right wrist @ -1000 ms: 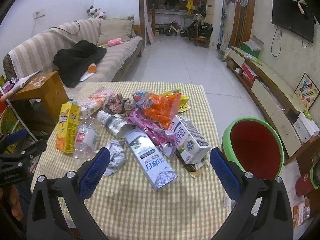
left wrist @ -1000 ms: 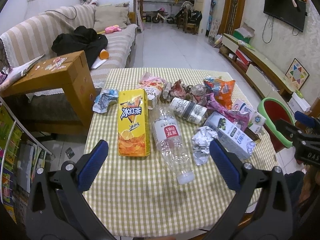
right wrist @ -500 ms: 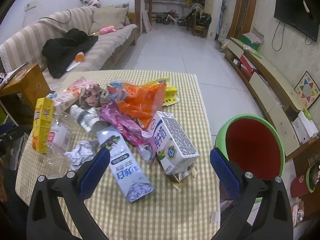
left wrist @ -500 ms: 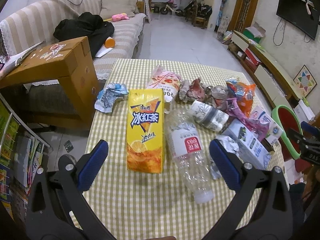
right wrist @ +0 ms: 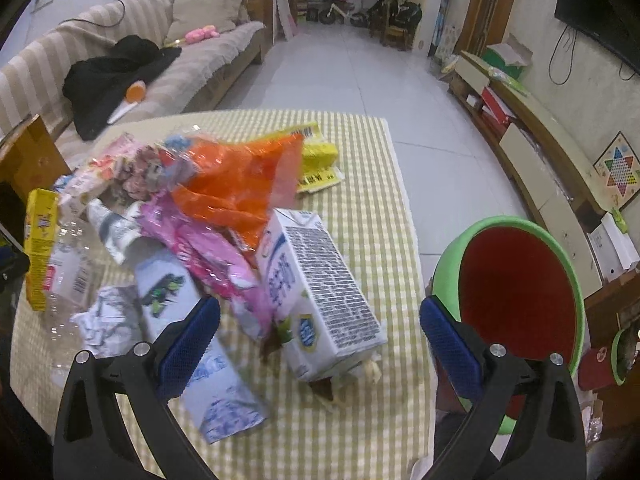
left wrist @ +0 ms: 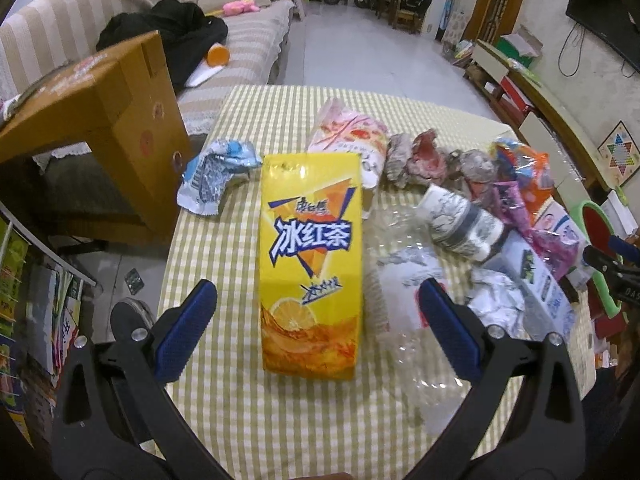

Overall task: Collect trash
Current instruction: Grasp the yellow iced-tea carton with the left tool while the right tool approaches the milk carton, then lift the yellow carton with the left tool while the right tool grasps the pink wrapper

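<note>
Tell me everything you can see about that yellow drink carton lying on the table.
The carton is a tall yellow box, apparently coated card, printed with blue and white Chinese lettering, an orange triangle and a lemon slice over amber tea. It lies flat, face up and undented on the checked tablecloth, framed between the open left gripper. Its right edge meets a clear plastic bottle; a pink wrapper lies at its top end.

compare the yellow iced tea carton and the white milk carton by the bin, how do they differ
The yellow iced tea carton lies alone on the checked cloth; the white milk carton leans against a pile of wrappers. The tea carton sits between the open left gripper fingers, the milk carton between the open right gripper fingers, nearer the green bin. Both are boxy drink cartons lying down, ungripped.
</note>
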Demonstrator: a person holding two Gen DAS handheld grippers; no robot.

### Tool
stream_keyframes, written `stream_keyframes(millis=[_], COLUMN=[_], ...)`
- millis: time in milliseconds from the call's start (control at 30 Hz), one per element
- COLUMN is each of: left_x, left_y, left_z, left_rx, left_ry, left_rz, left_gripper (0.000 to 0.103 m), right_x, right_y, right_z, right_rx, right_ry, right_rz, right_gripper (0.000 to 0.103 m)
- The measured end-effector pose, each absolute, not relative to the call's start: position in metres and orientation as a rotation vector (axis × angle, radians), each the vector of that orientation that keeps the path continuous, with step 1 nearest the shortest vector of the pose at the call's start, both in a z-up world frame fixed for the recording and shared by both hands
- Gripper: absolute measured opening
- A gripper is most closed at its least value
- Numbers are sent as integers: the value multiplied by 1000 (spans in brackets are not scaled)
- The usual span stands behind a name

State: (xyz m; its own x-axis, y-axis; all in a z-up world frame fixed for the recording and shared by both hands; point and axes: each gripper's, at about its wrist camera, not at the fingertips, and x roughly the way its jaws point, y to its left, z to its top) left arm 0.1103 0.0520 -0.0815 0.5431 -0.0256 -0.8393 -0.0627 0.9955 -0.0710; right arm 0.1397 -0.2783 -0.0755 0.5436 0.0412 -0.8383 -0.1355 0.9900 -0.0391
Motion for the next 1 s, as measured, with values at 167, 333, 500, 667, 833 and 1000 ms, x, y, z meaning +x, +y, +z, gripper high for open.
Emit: stream_keyframes(millis=[167, 333, 500, 667, 833, 1000], left_x=[119, 126, 129, 131, 132, 126], left_y=[58, 60, 61, 60, 61, 62], left_z=[-93, -99, -103, -106, -108, -100], left_rx=[-109, -118, -144, -145, -171, -177], left_ry=[1019, 1029, 1035, 1044, 1051, 1031], left_rz=[21, 7, -7, -21, -30, -31], left_gripper=[99, 99, 88, 65, 59, 58], right_x=[151, 154, 154, 151, 149, 142], right_y=[-292, -308, -312, -306, -312, -313], right_z=[-92, -102, -109, -107, -102, -94], right_rx=[-90, -34, 27, 36, 78, 77], right_ry=[1048, 1071, 1103, 1089, 1070, 1049], right_rz=[116, 172, 270, 317, 318, 320], right_gripper=[96, 96, 75, 58, 44, 39])
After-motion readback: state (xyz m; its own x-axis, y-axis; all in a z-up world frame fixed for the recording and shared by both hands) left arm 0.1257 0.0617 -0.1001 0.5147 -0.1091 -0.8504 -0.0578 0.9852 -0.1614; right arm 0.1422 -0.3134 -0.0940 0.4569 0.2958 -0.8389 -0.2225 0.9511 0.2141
